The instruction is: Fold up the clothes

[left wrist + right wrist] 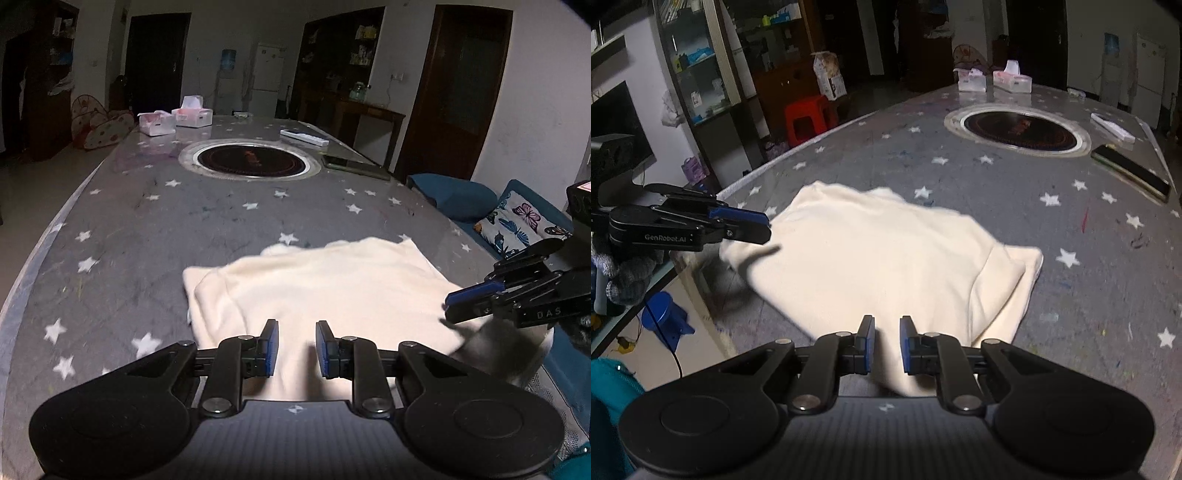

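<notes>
Left gripper (296, 349) jaws narrowly parted, empty, hovering over the near edge of the cream garment (325, 291). Right gripper (887, 345) jaws nearly shut, a small gap showing, nothing pinched, also above the garment's near edge. Garment lies partly folded and flat on the star-print table (122, 229), just ahead of both grippers. Beyond it, round inset burner (249, 159); further, right of the burner, a dark flat device (354, 166); at the far end, two tissue boxes (192, 114).
</notes>
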Tool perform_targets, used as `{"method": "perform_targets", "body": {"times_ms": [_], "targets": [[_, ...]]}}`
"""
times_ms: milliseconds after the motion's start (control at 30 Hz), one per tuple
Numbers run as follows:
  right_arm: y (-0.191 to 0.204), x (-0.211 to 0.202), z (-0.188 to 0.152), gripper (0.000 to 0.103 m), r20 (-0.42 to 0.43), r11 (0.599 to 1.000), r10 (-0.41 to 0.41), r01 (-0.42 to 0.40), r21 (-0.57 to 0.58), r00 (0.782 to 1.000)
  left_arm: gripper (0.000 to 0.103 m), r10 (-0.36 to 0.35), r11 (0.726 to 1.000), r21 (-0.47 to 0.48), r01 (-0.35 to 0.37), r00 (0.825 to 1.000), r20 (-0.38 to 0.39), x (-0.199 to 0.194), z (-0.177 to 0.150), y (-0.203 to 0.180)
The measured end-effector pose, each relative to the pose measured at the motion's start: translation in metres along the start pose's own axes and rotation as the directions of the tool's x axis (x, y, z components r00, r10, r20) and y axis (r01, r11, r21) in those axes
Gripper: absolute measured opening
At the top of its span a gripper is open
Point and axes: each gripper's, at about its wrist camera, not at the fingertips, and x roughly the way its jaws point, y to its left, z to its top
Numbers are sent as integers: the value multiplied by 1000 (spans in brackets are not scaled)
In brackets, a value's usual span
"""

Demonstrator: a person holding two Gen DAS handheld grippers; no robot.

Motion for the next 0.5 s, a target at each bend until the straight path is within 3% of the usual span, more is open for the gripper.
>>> {"method": "perform_targets", "body": {"times_ms": [200, 500], "targets": [[-12, 11, 0, 13, -18, 999, -6, 7, 38, 1000, 26, 47, 998, -40, -50, 997, -66, 16, -3, 22], [-30, 19, 23, 13, 19, 997, -64, 63, 42, 998, 25, 23, 1000, 1, -23, 999, -29, 26, 24, 19]]}}
